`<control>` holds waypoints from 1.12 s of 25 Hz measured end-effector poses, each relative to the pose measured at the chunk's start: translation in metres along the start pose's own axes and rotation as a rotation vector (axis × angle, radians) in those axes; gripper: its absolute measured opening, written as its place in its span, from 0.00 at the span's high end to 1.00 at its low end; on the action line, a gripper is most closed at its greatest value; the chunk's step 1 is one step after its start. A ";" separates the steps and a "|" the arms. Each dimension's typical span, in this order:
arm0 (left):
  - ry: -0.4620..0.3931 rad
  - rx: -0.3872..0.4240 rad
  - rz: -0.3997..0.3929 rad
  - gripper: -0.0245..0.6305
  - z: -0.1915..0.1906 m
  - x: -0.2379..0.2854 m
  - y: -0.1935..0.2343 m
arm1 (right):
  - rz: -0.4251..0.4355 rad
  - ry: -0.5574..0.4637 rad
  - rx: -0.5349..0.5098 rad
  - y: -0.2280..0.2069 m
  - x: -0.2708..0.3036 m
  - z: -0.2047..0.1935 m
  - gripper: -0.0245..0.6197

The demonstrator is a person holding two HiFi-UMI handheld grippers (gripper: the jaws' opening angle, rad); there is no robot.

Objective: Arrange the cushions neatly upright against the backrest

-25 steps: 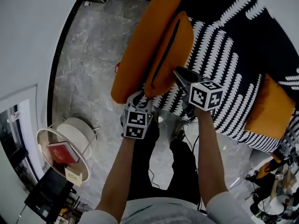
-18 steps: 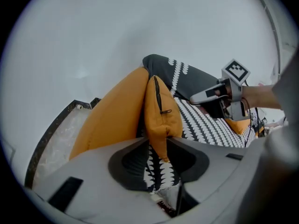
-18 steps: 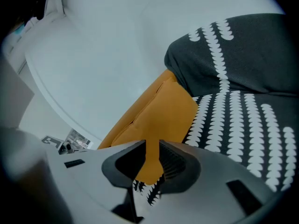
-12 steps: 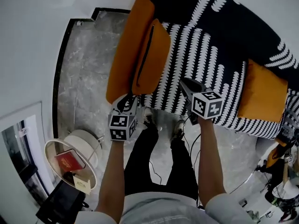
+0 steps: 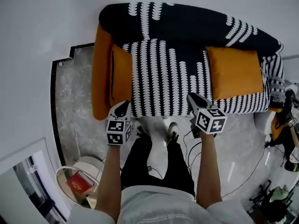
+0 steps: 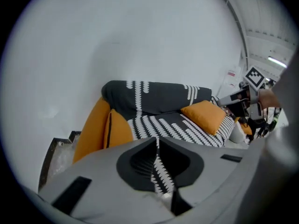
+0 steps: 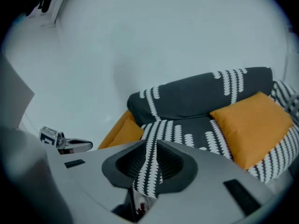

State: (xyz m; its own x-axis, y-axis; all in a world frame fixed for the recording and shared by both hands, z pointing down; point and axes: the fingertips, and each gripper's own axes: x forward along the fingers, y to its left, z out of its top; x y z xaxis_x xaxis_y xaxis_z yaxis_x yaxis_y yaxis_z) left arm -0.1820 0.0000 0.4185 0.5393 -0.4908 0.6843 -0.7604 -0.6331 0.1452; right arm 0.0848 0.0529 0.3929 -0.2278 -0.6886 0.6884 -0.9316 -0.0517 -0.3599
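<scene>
Sofa, black-and-white patterned, with dark backrest and orange armrest at its left end.

Left cushion: orange, standing on edge against the orange armrest.

Right cushion: orange, lying slanted at the seat's right end.

Left gripper: before the sofa's front edge, jaws just closing to a narrow slit, nothing between them.

Right gripper: likewise before the front edge, jaws parted, empty, clear of both cushions.

One sofa, two cushions (both orange), two hand-held grippers, one round table, one red book.
</scene>
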 end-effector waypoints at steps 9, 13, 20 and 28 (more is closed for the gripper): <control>-0.053 0.165 -0.162 0.93 0.084 0.009 -0.148 | -0.202 -0.154 0.108 -0.101 -0.160 0.005 0.94; -0.089 0.203 -0.194 0.93 0.113 0.004 -0.223 | -0.260 -0.169 0.087 -0.149 -0.226 0.003 0.95; -0.135 0.234 -0.230 0.93 0.144 0.007 -0.352 | -0.364 -0.165 -0.014 -0.240 -0.327 0.012 0.95; -0.168 0.326 -0.279 0.93 0.176 0.010 -0.459 | -0.444 -0.214 -0.006 -0.320 -0.418 0.012 0.96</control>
State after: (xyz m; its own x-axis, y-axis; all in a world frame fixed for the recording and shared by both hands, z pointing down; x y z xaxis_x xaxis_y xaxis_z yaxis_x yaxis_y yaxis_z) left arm 0.2360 0.1803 0.2336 0.7786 -0.3484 0.5219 -0.4392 -0.8966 0.0567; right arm 0.4818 0.3490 0.2130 0.2549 -0.7341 0.6294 -0.9272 -0.3703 -0.0564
